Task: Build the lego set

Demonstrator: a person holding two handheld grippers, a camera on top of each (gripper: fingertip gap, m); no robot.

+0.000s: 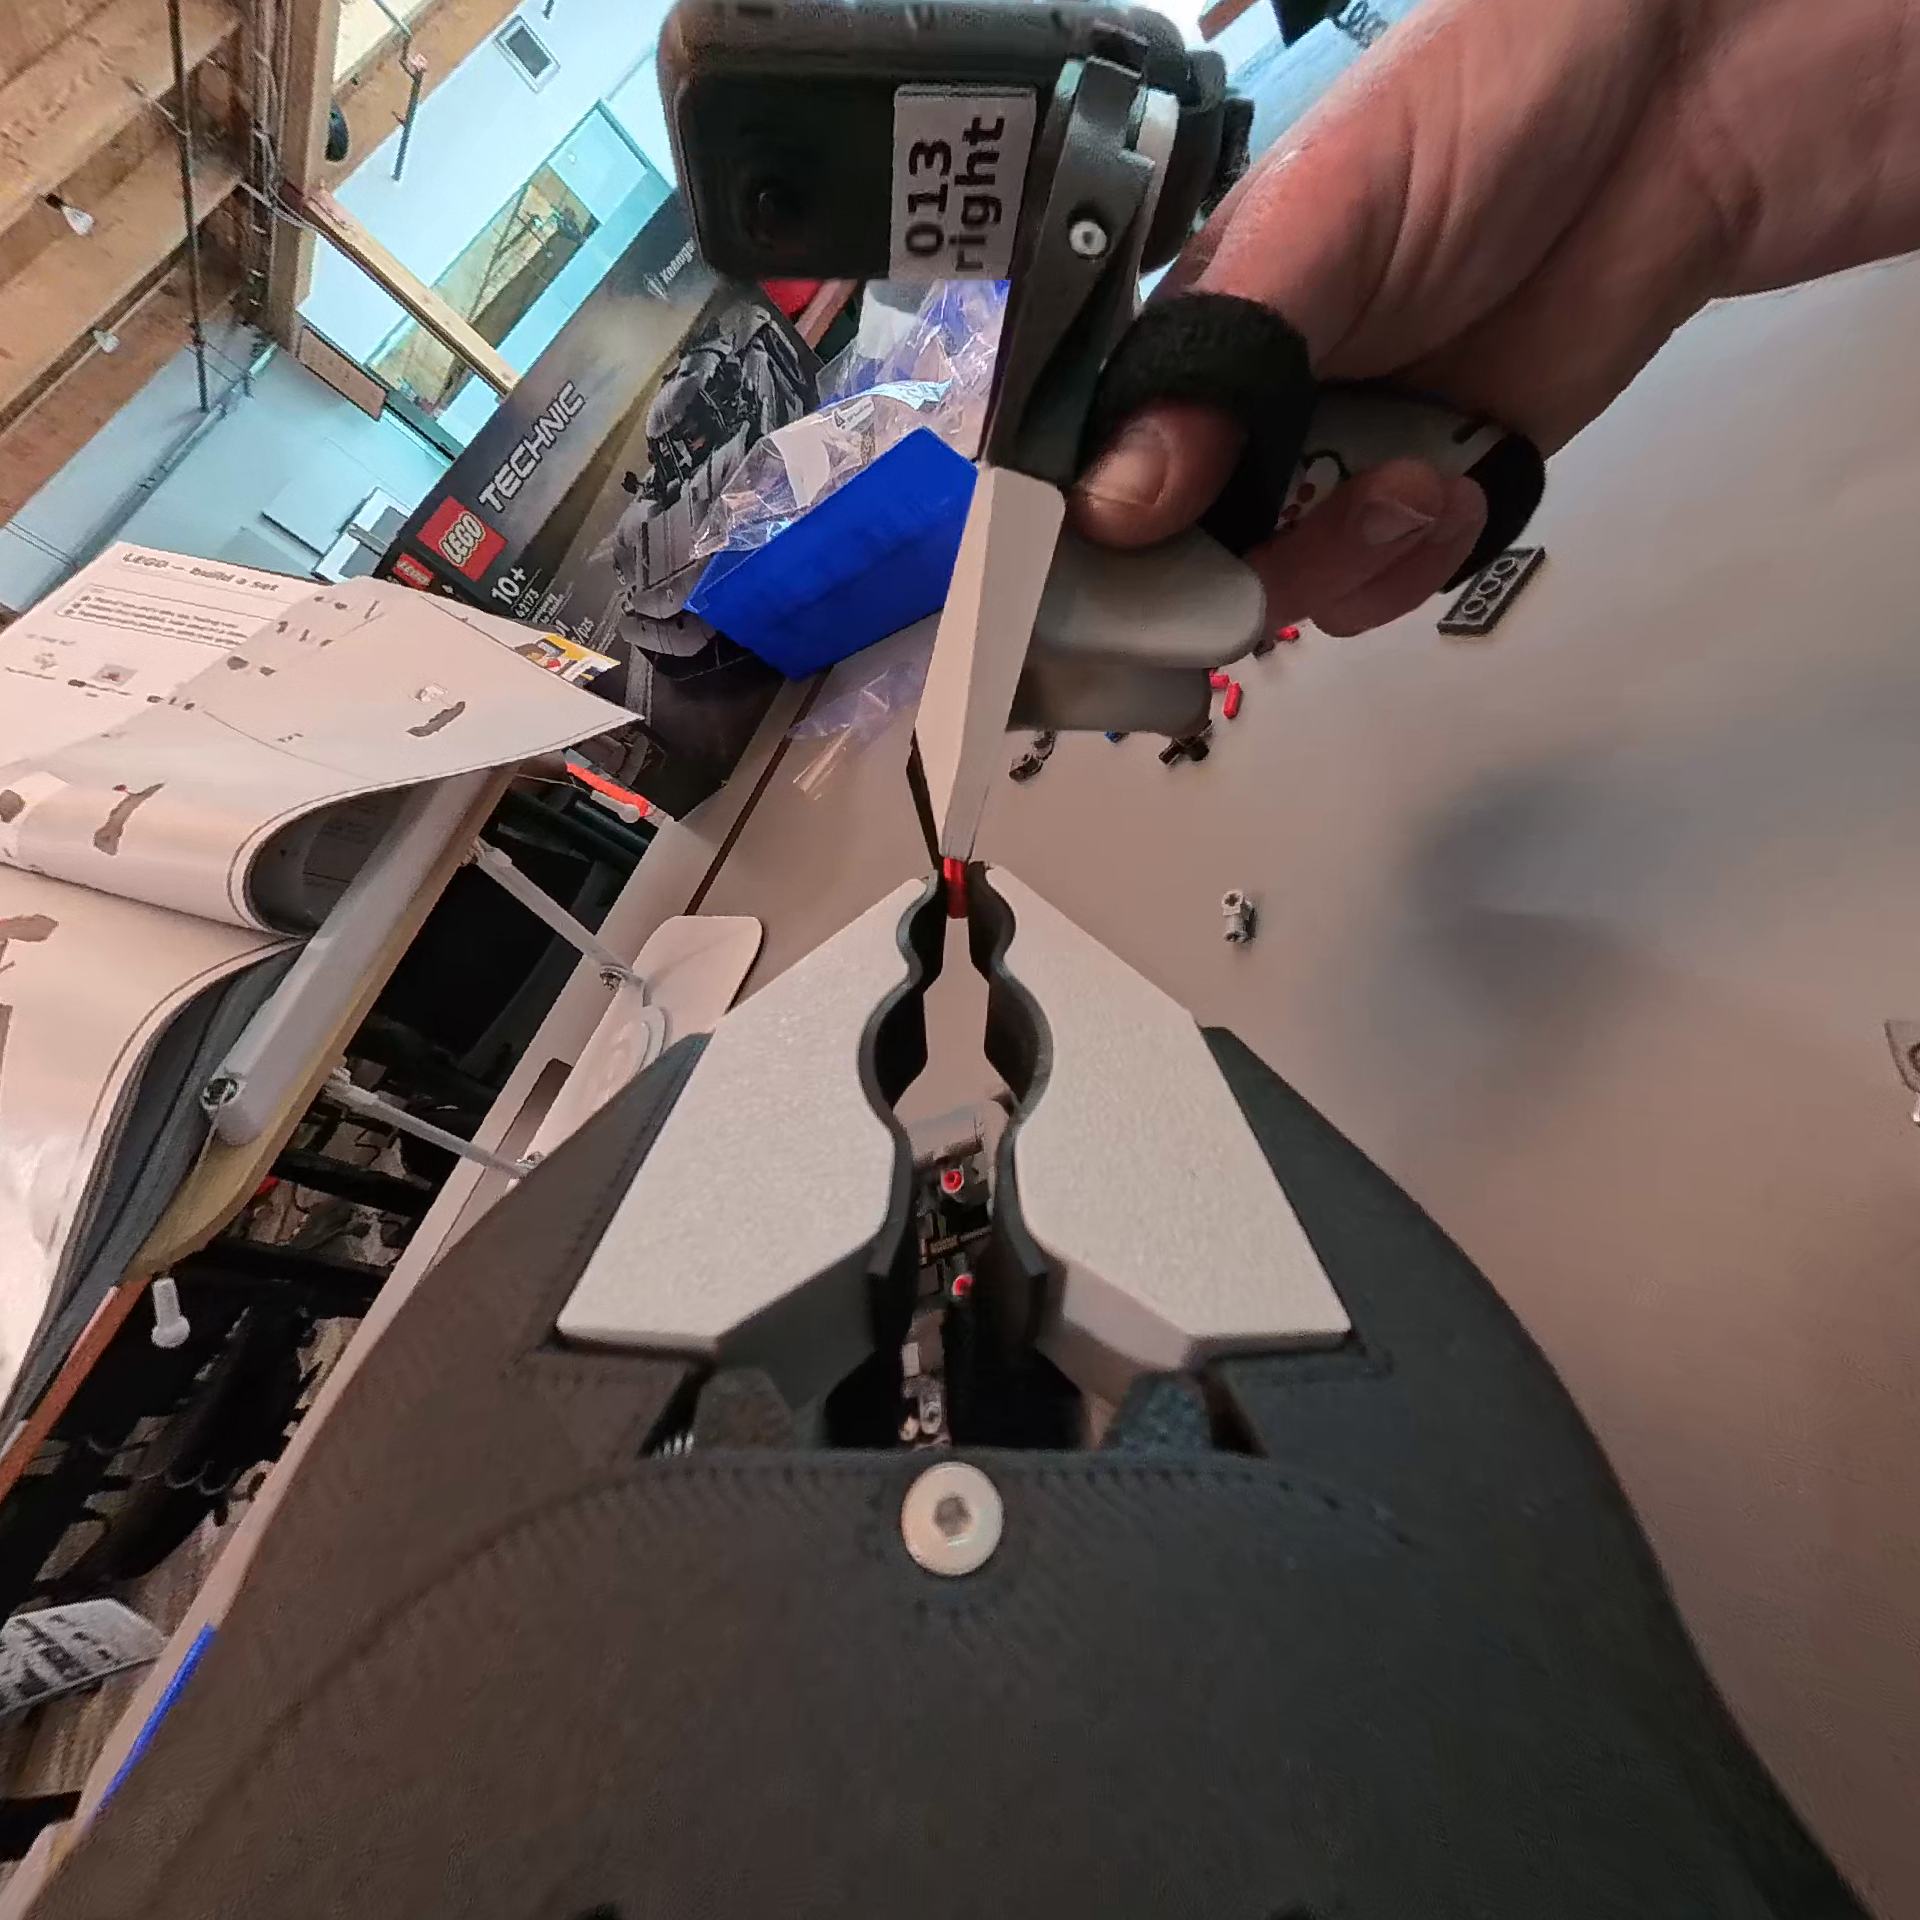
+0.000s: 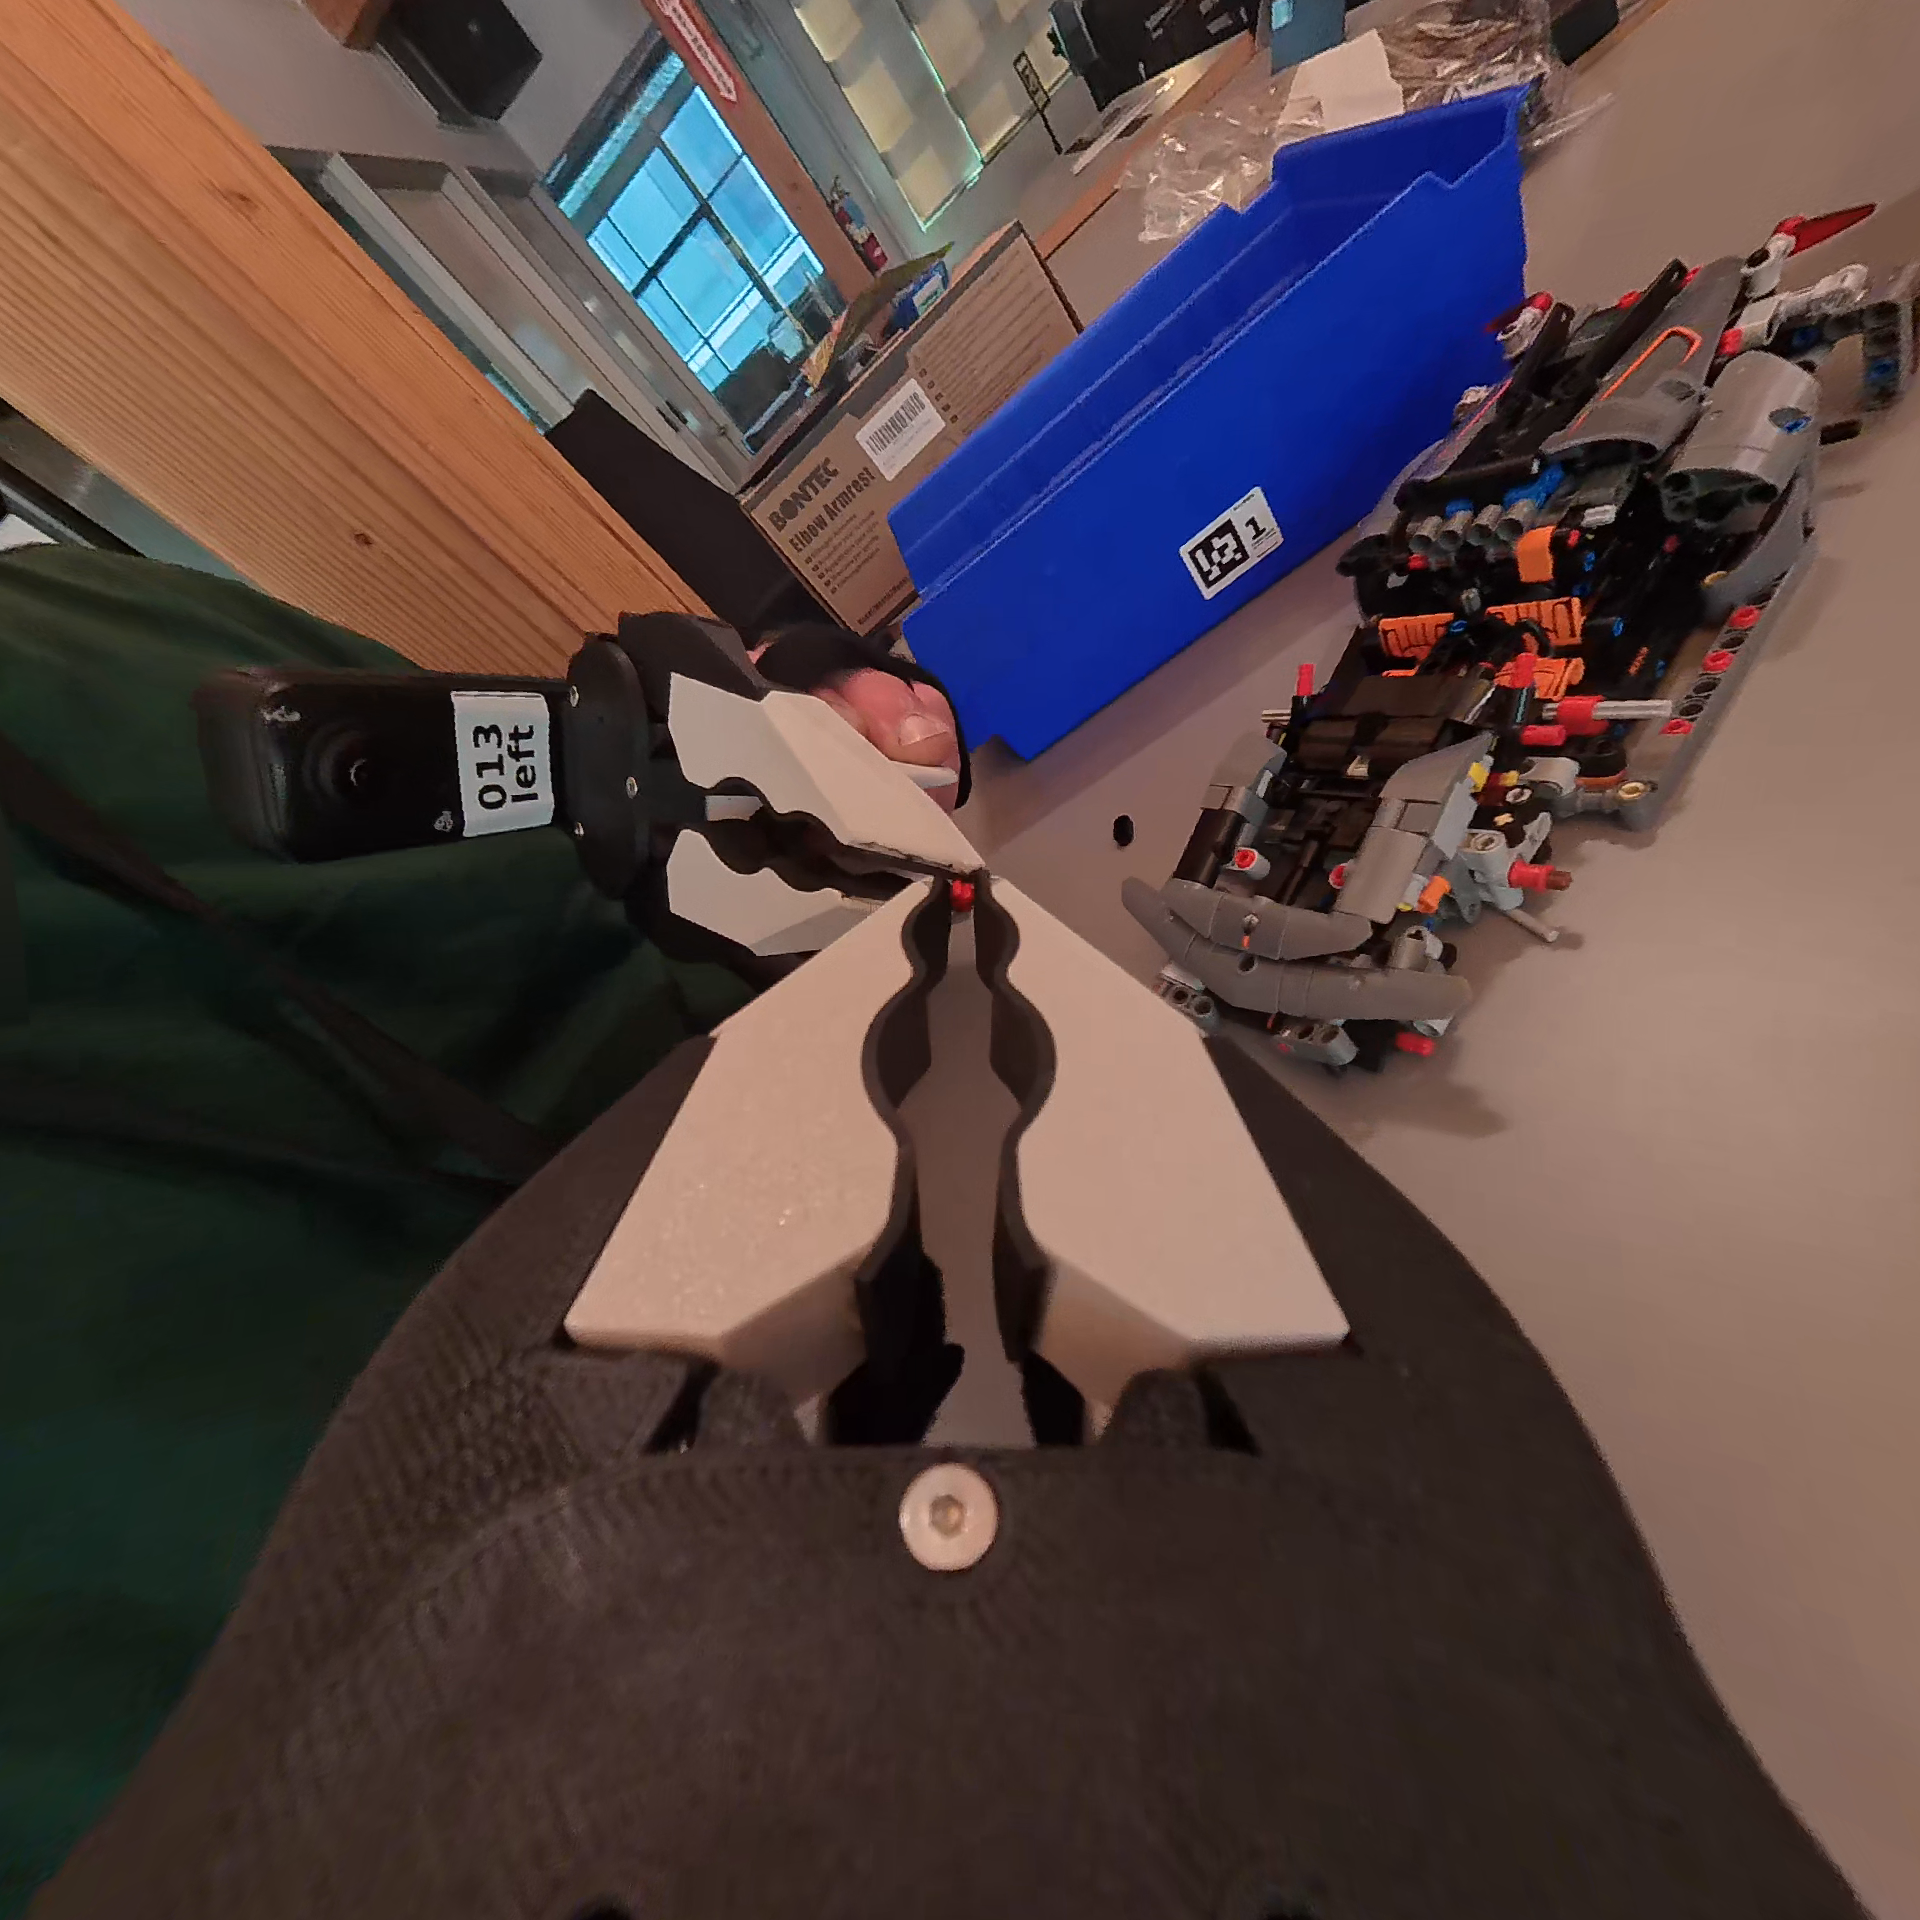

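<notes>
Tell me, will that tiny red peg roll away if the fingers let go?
Probably. The red peg looks small and round, so it may roll on the smooth grey table. It seems light, judging by its size. Both the left gripper and right gripper pinch it at their tips, so it could slip.

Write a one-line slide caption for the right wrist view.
Both tongs pinch a small red Lego pin tip to tip above the table, beside the half-built model and blue bin.

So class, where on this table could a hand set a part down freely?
Bare grey table lies near the half-built model, on its open side. It is crowded between the model and blue bin, and where both grippers meet at the red pin.
</notes>
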